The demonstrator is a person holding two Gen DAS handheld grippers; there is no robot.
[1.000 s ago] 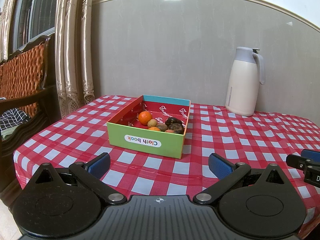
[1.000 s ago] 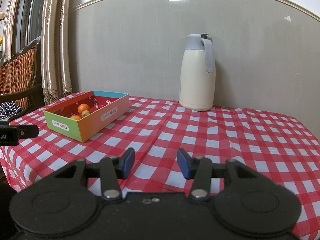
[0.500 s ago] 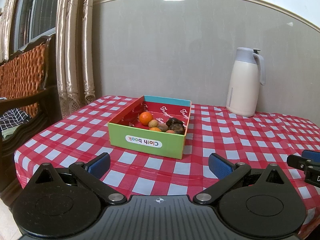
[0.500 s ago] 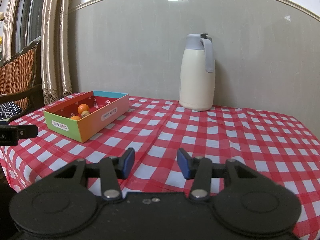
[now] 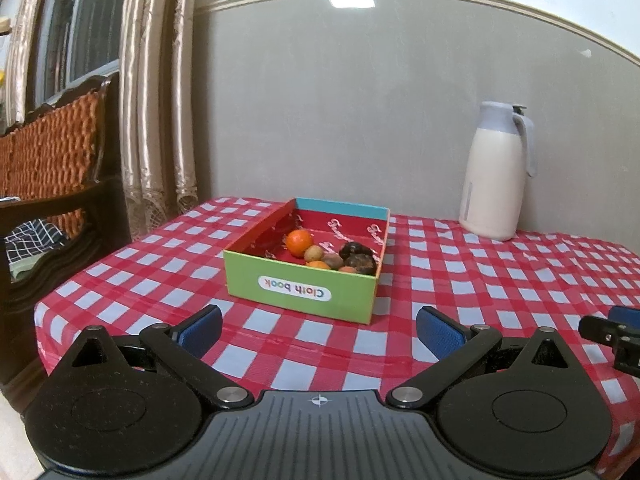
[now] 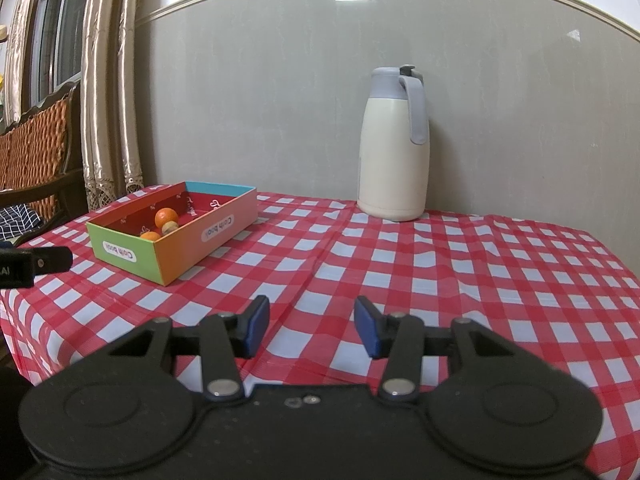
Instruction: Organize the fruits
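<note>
At centre frame in the left wrist view, a "Cloth book" box (image 5: 304, 264) on the checked tablecloth (image 5: 480, 280) holds an orange (image 5: 299, 242) and smaller fruits. Left gripper (image 5: 319, 330) gapes wide, empty; right gripper (image 6: 311, 326) is parted, empty. A thermos jug (image 6: 394, 144) stands upper right.

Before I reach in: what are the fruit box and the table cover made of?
Box: likely printed cardboard, matte, with thin straight walls and crisp folded corners. Table cover: probably wipeable plastic or oilcloth, with a slight sheen and stiff fold creases; woven fabric can't be ruled out.
</note>
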